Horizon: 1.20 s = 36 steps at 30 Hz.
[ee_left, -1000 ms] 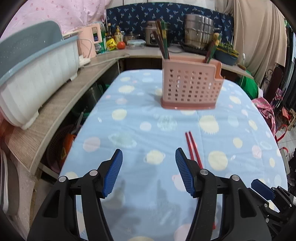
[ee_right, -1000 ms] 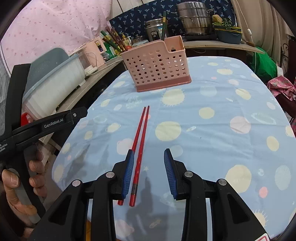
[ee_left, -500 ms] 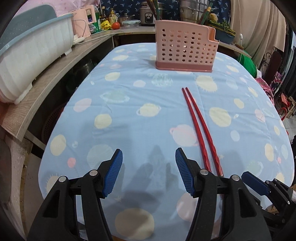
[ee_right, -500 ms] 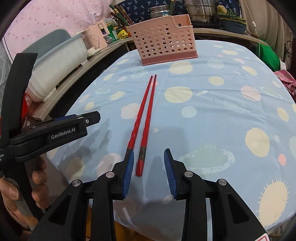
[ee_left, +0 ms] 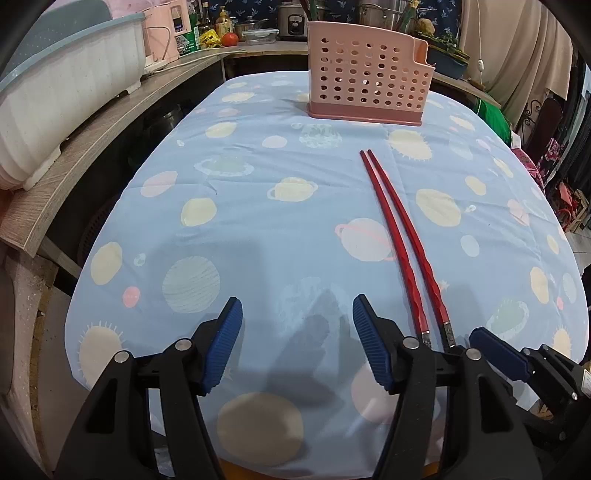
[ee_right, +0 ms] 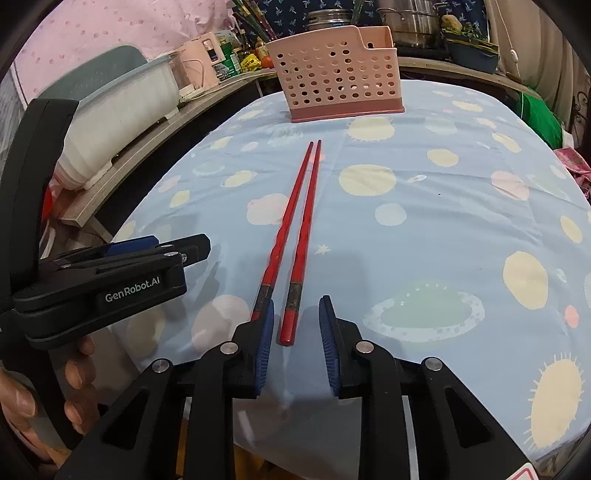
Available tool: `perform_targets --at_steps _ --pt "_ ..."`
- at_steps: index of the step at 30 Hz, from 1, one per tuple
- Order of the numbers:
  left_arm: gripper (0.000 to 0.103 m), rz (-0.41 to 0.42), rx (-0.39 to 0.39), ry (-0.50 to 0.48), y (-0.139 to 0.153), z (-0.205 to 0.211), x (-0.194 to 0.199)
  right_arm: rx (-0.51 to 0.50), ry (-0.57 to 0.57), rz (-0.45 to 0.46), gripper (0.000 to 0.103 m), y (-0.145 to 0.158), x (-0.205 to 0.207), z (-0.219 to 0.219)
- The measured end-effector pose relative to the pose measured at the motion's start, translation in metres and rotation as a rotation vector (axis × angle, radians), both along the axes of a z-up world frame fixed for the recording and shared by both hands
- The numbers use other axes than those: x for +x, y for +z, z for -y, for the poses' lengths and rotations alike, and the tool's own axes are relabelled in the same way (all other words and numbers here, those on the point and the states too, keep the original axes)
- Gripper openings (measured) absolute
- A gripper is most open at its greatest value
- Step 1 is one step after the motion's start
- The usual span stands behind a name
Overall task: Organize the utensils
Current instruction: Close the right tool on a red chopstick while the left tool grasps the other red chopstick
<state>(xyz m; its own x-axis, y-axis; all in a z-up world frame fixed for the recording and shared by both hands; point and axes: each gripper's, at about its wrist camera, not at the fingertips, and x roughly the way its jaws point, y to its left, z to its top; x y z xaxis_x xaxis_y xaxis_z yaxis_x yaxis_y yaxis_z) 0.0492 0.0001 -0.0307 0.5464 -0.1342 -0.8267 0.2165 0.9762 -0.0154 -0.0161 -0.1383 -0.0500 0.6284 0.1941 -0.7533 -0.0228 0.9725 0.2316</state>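
Observation:
Two red chopsticks [ee_right: 301, 225] lie side by side on the blue planet-print tablecloth [ee_right: 443, 206], pointing toward a pink perforated utensil holder [ee_right: 338, 74] at the far end. My right gripper [ee_right: 295, 328] is open at their near ends; one chopstick end lies between the jaws, the other at the left pad. In the left wrist view the chopsticks [ee_left: 399, 236] lie right of my open, empty left gripper [ee_left: 297, 328], with the holder [ee_left: 365, 86] far ahead. The left gripper also shows in the right wrist view [ee_right: 110, 273].
A wooden counter [ee_left: 92, 147] runs along the left with a white and grey-blue bin [ee_left: 59, 77]. Bottles, a pink appliance and steel pots [ee_right: 406, 14] stand behind the holder. The near table edge is right below both grippers.
Both grippers have pulled back toward the near table edge, so the holder looks farther off. The chopsticks' near ends now sit at the right gripper's pads. The chopsticks have not moved.

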Motion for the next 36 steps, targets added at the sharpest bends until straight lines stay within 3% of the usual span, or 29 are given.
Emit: perform_targets --at_steps 8,15,24,36 --pt "0.065 -0.004 0.0 -0.012 -0.003 0.003 -0.002 -0.044 0.001 0.001 0.008 -0.004 0.001 -0.004" --pt "0.067 -0.007 -0.002 -0.032 -0.003 0.009 -0.005 -0.041 -0.03 0.007 0.007 -0.004 0.0 0.004" --pt "0.078 -0.02 -0.018 -0.086 -0.004 0.026 -0.015 -0.023 -0.117 0.014 0.007 -0.004 -0.006 0.026" --pt "0.079 -0.027 0.012 -0.108 -0.014 0.042 -0.02 -0.001 -0.137 0.017 0.007 -0.005 -0.009 0.035"
